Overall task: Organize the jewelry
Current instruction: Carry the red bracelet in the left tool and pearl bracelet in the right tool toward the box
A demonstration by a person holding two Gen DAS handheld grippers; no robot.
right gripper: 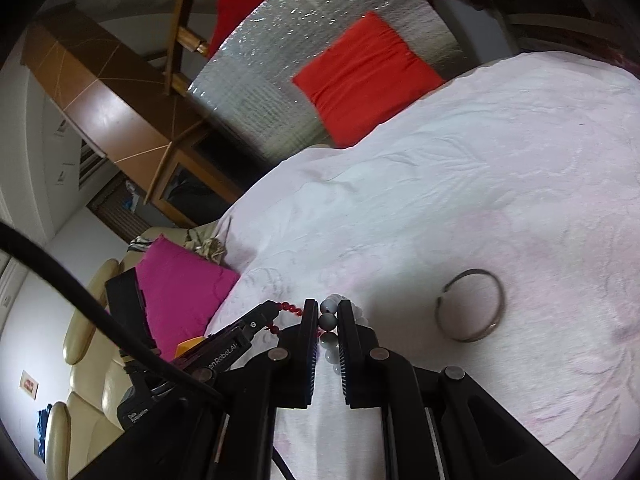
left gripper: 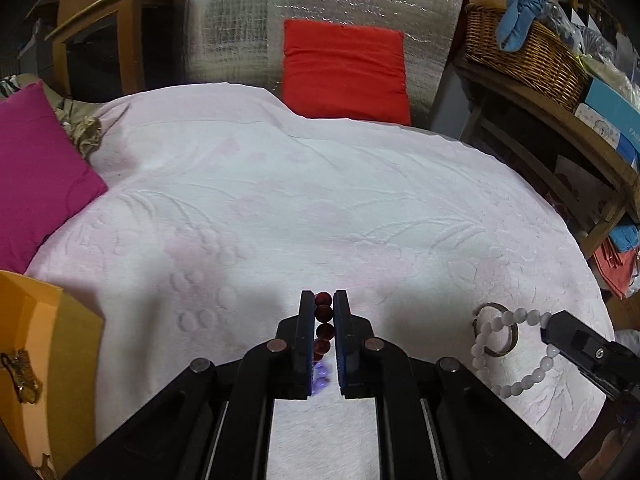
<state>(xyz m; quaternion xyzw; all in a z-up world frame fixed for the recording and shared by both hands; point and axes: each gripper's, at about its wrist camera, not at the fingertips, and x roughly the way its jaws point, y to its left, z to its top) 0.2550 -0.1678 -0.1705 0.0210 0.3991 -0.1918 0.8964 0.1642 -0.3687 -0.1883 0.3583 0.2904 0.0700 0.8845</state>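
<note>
left gripper (left gripper: pixel 324 300) clamped on my dark red round-bead bracelet (left gripper: pixel 323 326); right gripper (right gripper: pixel 329 308) pinching white round-bead bracelet (right gripper: pixel 329 321) just above pale pink embossed bedspread (left gripper: pixel 280 200). thin metal bangle (right gripper: pixel 470 306) lies flat beside it, orange box (left gripper: pixel 40 340) left.

Red cushion (left gripper: pixel 346 70), magenta cushion (left gripper: pixel 38 172), wicker basket (left gripper: pixel 524 54).

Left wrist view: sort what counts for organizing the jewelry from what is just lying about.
Job:
red bead bracelet, in the left tool
white bead bracelet, in the right tool
metal bangle
orange box

Lying about:
pink cushion
red cushion
wicker basket
</note>
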